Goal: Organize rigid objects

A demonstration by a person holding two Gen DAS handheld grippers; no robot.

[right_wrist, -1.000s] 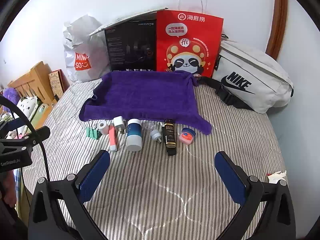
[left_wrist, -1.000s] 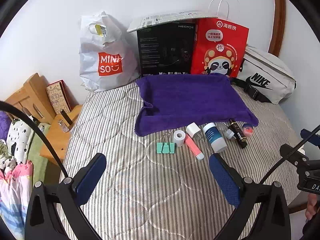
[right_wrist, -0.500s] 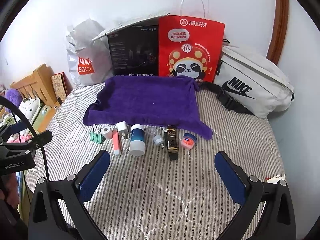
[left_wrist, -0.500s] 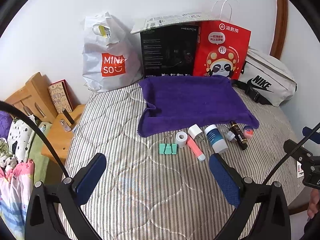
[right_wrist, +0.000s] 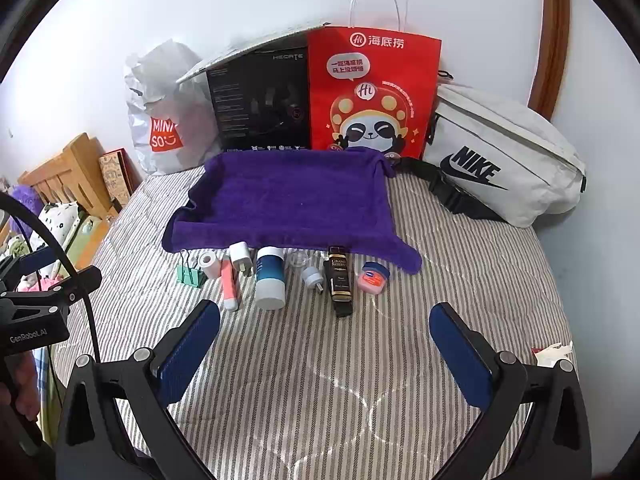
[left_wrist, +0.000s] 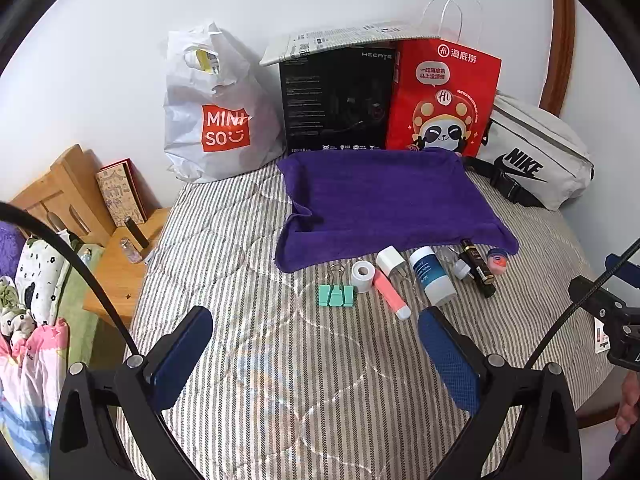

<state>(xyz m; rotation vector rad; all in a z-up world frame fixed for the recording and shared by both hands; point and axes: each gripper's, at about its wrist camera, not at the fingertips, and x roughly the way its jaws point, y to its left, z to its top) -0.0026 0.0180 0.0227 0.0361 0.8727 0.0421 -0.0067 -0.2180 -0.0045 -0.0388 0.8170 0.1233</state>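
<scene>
A row of small items lies on the striped bed in front of a purple towel (left_wrist: 384,196) (right_wrist: 288,200): a green binder clip (left_wrist: 336,295) (right_wrist: 191,276), a white tape roll (left_wrist: 362,276) (right_wrist: 210,264), a pink tube (left_wrist: 390,294) (right_wrist: 229,286), a white charger (left_wrist: 390,259) (right_wrist: 242,255), a blue-and-white bottle (left_wrist: 431,276) (right_wrist: 270,278), a small white adapter (right_wrist: 313,277), a black bottle (left_wrist: 477,268) (right_wrist: 340,282) and a pink jar (left_wrist: 497,258) (right_wrist: 373,276). My left gripper (left_wrist: 316,344) and right gripper (right_wrist: 326,340) are open and empty, hovering short of the row.
Against the wall stand a white Miniso bag (left_wrist: 216,112), a black box (left_wrist: 336,104), a red paper bag (left_wrist: 444,100) and a white Nike bag (right_wrist: 504,168). A wooden bedside stand (left_wrist: 120,264) sits left of the bed.
Both views have drifted slightly; the items sit a little lower and closer in the right wrist view. Both grippers stay open and nothing was touched.
</scene>
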